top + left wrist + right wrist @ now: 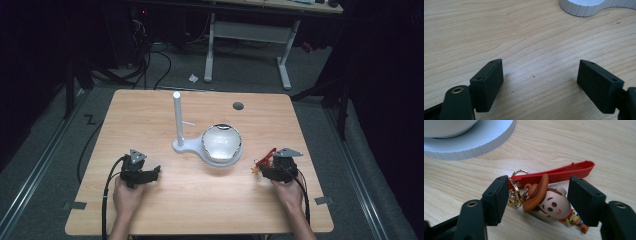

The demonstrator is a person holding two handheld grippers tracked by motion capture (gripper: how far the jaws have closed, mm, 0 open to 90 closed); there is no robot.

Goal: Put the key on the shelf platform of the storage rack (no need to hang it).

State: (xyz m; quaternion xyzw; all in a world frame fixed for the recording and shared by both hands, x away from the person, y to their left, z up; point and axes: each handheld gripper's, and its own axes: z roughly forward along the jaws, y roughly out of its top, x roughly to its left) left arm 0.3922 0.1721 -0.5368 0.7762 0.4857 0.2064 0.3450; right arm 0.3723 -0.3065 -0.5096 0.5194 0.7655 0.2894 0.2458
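Keychain figure [554,206] lies on the table [200,200] between the spread jaws of the right gripper [539,202], not yet pinched; its red strap [564,172] runs off toward two o'clock, near the white stand [192,146] at ten o'clock; left gripper [540,81] gapes empty, well apart.

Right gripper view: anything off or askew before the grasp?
Nothing damaged or spilled. The keychain figure lies tilted on its side between the open right gripper, its red strap stretched flat on the table. The bowl sits upright on the white stand.
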